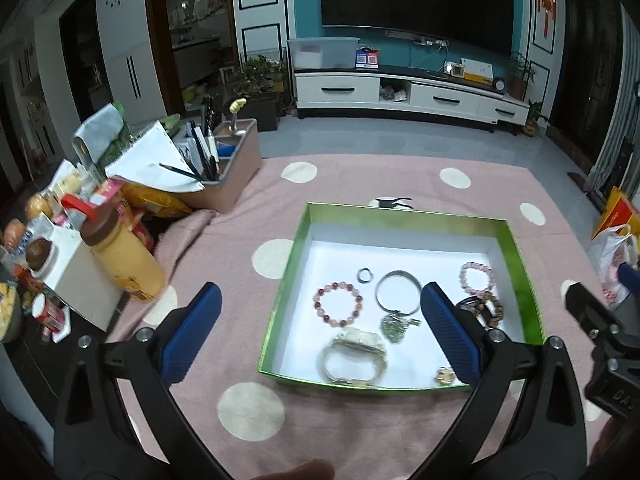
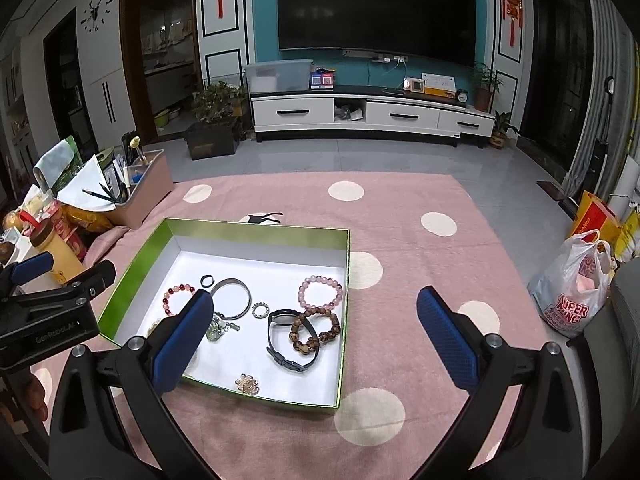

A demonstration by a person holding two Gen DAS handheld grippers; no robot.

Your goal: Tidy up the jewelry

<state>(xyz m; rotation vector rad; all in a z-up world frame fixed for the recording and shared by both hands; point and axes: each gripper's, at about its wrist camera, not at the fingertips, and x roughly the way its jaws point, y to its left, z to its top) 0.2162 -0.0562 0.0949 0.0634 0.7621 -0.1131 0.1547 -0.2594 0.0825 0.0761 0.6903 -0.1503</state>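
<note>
Below and ahead of both grippers, left [image 1: 320, 336] and right [image 2: 314, 340], jaws spread wide and empty, sits the green box [image 2: 156, 240] holding the jewelry. Bead bracelets [image 2: 320, 292] look light, likely slippery, best pinched across the beads; the black watch [image 2: 286, 340] offers a flexible strap.

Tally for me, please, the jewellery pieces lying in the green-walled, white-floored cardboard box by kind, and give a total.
Beaded bracelets: 3 (red-and-pink, pale pink, brown wooden)
Silver metal bangle: 1
Small rings: 2 (dark, sparkly silver)
Strap-style wristbands: 2 (black, cream)
Green pendant: 1
Gold flower-shaped ornament: 1
Total: 10
</note>
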